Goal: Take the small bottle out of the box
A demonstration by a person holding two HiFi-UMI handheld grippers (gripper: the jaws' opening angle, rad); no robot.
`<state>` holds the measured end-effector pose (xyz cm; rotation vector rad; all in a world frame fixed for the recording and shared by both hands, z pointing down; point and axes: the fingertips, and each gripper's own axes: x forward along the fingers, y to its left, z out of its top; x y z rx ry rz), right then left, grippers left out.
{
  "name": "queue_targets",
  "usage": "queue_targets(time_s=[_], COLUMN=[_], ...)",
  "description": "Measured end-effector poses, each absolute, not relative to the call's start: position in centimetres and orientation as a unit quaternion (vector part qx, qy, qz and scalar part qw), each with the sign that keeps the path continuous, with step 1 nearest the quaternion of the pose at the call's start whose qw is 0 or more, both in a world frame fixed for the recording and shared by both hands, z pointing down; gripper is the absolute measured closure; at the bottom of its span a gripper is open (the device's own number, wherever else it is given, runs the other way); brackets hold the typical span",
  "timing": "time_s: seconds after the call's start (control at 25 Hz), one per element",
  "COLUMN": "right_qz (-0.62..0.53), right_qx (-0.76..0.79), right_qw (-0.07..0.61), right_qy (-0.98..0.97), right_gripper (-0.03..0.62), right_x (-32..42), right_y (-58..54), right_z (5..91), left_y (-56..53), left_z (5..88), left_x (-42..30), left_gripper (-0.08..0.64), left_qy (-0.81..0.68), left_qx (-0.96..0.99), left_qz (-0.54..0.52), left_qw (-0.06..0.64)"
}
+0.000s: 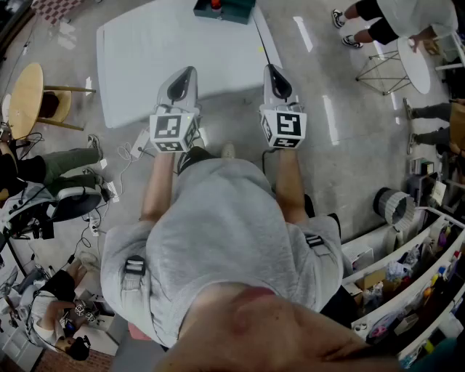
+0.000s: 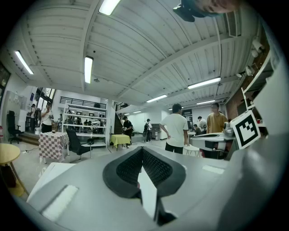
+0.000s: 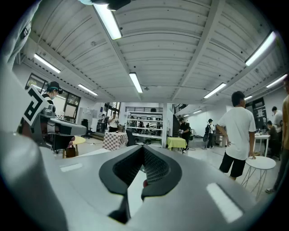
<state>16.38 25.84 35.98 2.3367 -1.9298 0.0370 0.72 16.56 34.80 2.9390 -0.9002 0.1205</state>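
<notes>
A dark green box [image 1: 224, 9] stands at the far edge of the white table [image 1: 145, 58]; something red shows on top of it, and I cannot make out a small bottle. Both grippers are held level in front of the person's chest, short of the table's near edge and well apart from the box. My left gripper [image 1: 190, 70] [image 2: 142, 150] has its ribbed pads meeting with nothing between them. My right gripper [image 1: 270, 67] [image 3: 143, 148] is shut and empty too.
A thin cable [image 1: 263, 43] runs across the table's right side. A round wooden table [image 1: 25, 98] and seated people are at the left. A small round white table [image 1: 414, 62] and a person stand at the upper right. Cluttered shelves [image 1: 414, 283] fill the lower right.
</notes>
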Motion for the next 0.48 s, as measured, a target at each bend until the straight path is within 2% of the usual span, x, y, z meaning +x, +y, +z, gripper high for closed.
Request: queue_targets(time_s=[0.48], right_qz=[0.024], right_qx=[0.769], right_qw=[0.046], right_qy=[-0.637], right_gripper=[0.589], right_x=[17.7], right_y=[23.7], right_z=[36.8], left_y=[14.6], left_z=[35.5], left_x=[2.3], left_gripper=[0.549], left_qy=[-0.280], left_qx=[0.959], left_qz=[0.034], left_qw=[0.022])
